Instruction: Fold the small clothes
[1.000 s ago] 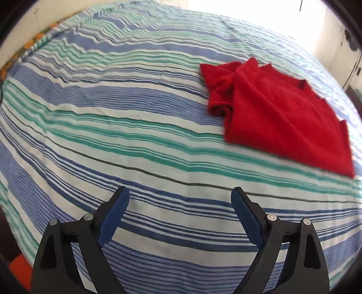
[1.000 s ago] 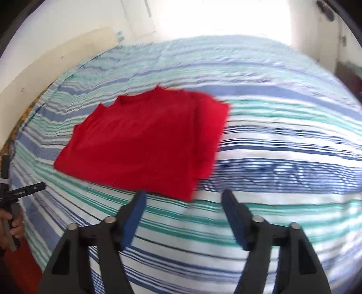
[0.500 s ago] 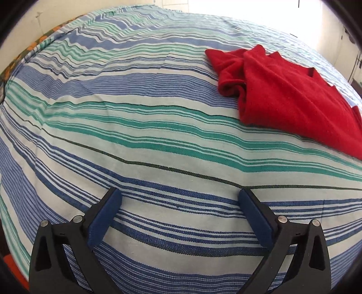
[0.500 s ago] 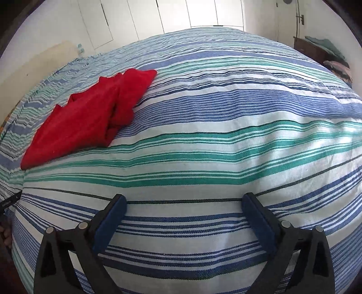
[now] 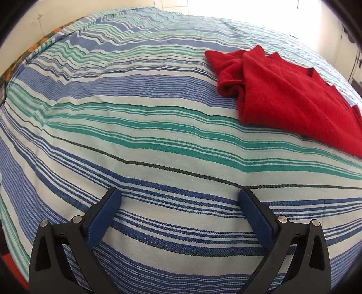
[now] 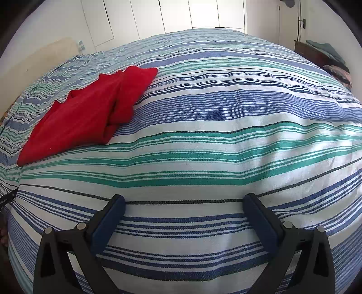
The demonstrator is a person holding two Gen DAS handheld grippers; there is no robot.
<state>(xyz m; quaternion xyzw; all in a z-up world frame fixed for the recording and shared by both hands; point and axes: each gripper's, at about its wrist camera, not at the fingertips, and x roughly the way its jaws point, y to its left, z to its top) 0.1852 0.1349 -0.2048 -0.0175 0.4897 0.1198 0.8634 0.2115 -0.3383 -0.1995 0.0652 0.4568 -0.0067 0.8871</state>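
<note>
A small red garment (image 5: 291, 95) lies partly folded on the striped bedspread (image 5: 135, 135), at the upper right of the left wrist view, with a bunched sleeve at its left end. It also shows in the right wrist view (image 6: 86, 115) at the upper left. My left gripper (image 5: 178, 199) is open and empty, low over the bedspread, well short and left of the garment. My right gripper (image 6: 183, 203) is open and empty, low over the bedspread, well right of the garment.
The bed's blue, green and white striped cover (image 6: 226, 135) fills both views. White wardrobe doors (image 6: 181, 15) stand behind the bed. A dark bedside unit with piled clothes (image 6: 325, 56) stands at the far right. A patterned edge (image 5: 29, 52) shows at the bed's far left.
Both grippers have drawn back and apart from the garment. The left view swung left and the right view swung right, so the garment slid toward the frame edges. Both jaws opened wider.
</note>
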